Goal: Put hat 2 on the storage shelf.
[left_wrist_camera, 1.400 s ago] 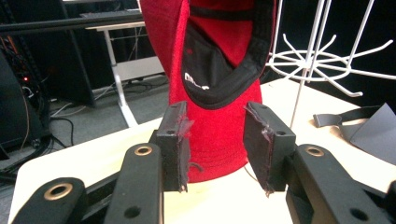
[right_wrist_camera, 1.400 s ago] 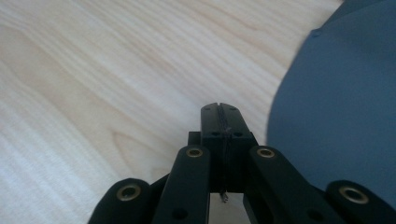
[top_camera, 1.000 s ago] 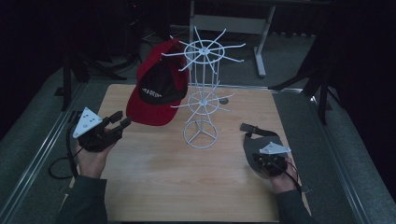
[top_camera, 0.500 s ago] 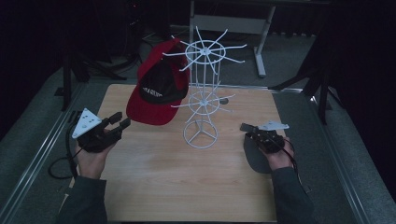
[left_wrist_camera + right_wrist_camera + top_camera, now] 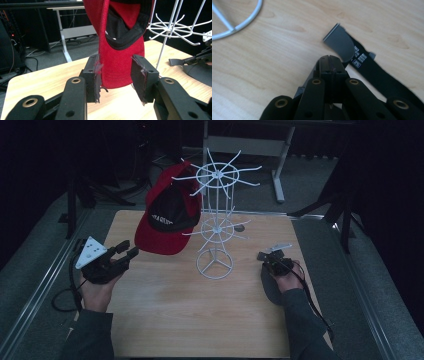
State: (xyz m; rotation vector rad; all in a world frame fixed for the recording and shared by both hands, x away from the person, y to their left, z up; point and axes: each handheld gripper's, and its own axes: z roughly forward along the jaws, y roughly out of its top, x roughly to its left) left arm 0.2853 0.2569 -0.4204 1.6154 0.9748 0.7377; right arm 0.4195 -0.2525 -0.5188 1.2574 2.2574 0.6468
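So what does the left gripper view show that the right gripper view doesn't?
Left gripper view: a red cap hanging from the white wire rack's hooks, seen between that gripper's open jaws, with a white desk frame beyond the table. Right gripper view: the rack's round base ring and a dark strap with a grey tab just past shut jaws. Both show the light wooden tabletop.

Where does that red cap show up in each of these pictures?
High view: red cap hangs on the white wire rack, upper left of centre.
Left gripper view: top centre, beyond the jaws.
Right gripper view: not in it.
Shared landmark: the wooden table.
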